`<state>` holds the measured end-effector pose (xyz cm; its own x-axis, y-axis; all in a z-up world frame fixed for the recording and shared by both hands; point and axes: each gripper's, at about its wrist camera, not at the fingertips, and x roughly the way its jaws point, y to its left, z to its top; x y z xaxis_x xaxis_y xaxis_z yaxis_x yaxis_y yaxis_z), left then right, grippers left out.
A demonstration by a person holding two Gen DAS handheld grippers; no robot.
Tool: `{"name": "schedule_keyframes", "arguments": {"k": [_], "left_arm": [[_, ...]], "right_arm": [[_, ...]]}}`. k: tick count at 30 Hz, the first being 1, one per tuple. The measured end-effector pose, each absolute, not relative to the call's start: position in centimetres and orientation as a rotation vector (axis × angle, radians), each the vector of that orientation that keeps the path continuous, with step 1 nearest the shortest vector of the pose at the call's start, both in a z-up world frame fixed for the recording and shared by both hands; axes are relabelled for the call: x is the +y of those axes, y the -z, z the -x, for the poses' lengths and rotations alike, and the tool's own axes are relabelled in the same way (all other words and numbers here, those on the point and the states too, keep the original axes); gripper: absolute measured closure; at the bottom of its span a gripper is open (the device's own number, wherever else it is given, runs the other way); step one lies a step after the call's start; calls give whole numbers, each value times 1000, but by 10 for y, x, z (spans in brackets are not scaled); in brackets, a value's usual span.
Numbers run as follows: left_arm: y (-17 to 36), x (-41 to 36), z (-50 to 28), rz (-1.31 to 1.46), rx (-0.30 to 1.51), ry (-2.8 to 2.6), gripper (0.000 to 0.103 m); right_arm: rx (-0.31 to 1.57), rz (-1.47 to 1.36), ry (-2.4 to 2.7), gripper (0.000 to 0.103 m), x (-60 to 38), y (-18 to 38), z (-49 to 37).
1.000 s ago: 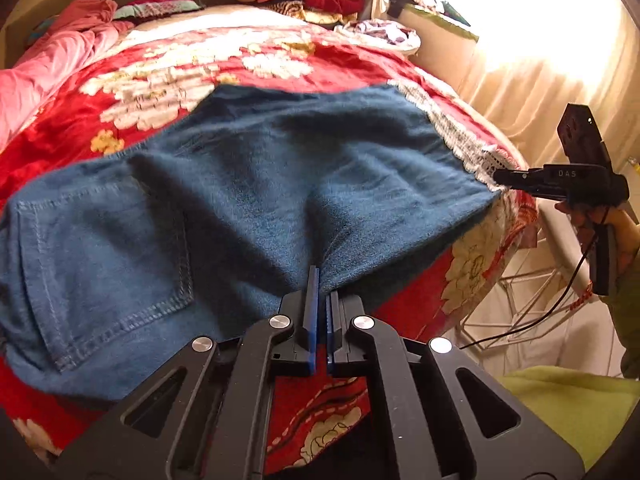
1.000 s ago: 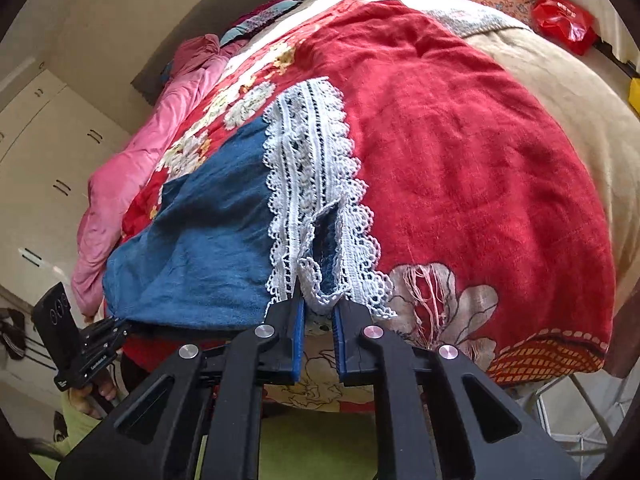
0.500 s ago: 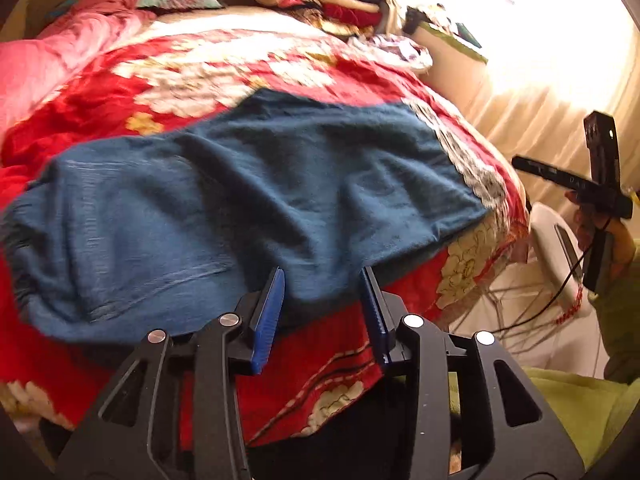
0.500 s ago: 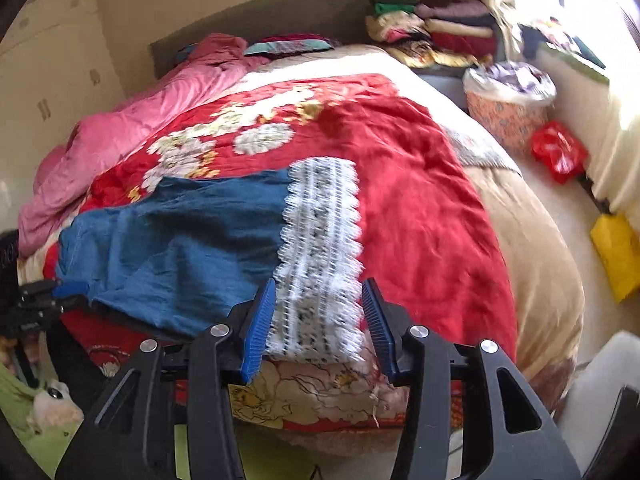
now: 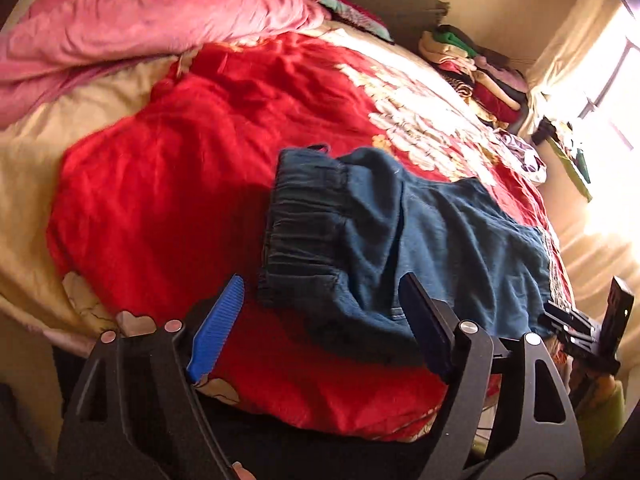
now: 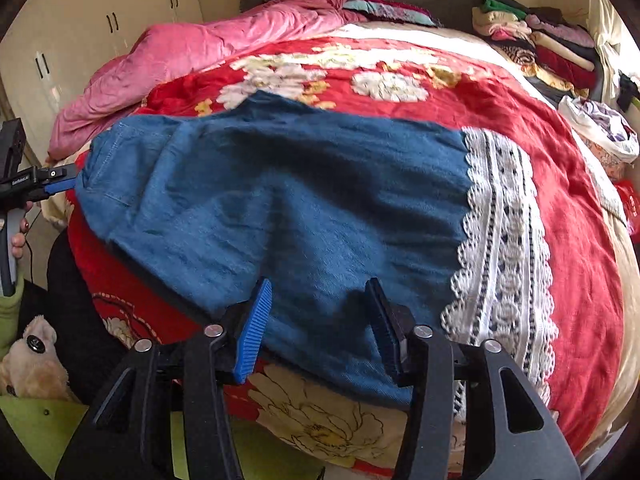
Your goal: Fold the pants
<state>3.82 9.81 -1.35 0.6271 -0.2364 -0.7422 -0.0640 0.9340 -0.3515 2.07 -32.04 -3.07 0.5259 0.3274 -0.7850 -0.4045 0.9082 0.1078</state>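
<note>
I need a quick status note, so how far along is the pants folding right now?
Done: the blue denim pants with white lace hems lie lengthwise on the red floral bedspread, apparently legs stacked. In hand: nothing; the left tool and right tool are opening, pads clear of fabric. Left: folding the lace hems toward the elastic waistband.

One pair of blue pants [image 6: 280, 200] is lying on one bed [image 5: 32, 184]. One red floral blanket [image 6: 580, 240] and one pink quilt [image 5: 140, 28] are covering it. Two claws are showing, left claw [image 5: 320, 320] and right claw [image 6: 320, 324]. One stack of folded clothes [image 6: 540, 40] is sitting behind, and one plush toy [image 6: 32, 360] is lying below.
</note>
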Motion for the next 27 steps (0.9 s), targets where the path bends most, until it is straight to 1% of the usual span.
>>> {"name": "schedule_keyframes", "arguments": {"k": [1,2,3,5,7,10,14,15,17,19,23,25,27], "left_arm": [[17,96,-42,371,898,103,32],[20,94,-45,364,900,98,36],[23,91,-48,355,901,90,60],[25,84,-52,319,888,73,68],[17,87,-46,300,859,69,71],[8,104,-39,260,837,25,71],[27,115,-45,298,889,35,69],[32,113,-47,291,892,31,67],[33,117,-48,323,890,34,65],[22,117,-42,308,865,13,60],[-20,102,-23,220,755,-8,59],[-35,80,-22,197,727,58,56],[-36,50,-28,156,737,149,54]], "right_arm": [[926,93,-433,48,-322,33,-20],[938,94,-429,48,-323,36,-20],[945,92,-431,48,-323,38,-19],[952,85,-429,48,-323,41,-21],[959,86,-434,48,-324,40,-21],[970,84,-440,48,-326,41,-21],[971,83,-437,47,-325,44,-20],[972,88,-437,47,-325,44,-20],[976,95,-440,46,-324,43,-20],[977,92,-444,46,-325,39,-19],[906,55,-481,47,-326,22,-15],[889,69,-493,47,-321,19,-15],[898,88,-492,47,-314,22,-19]]}}
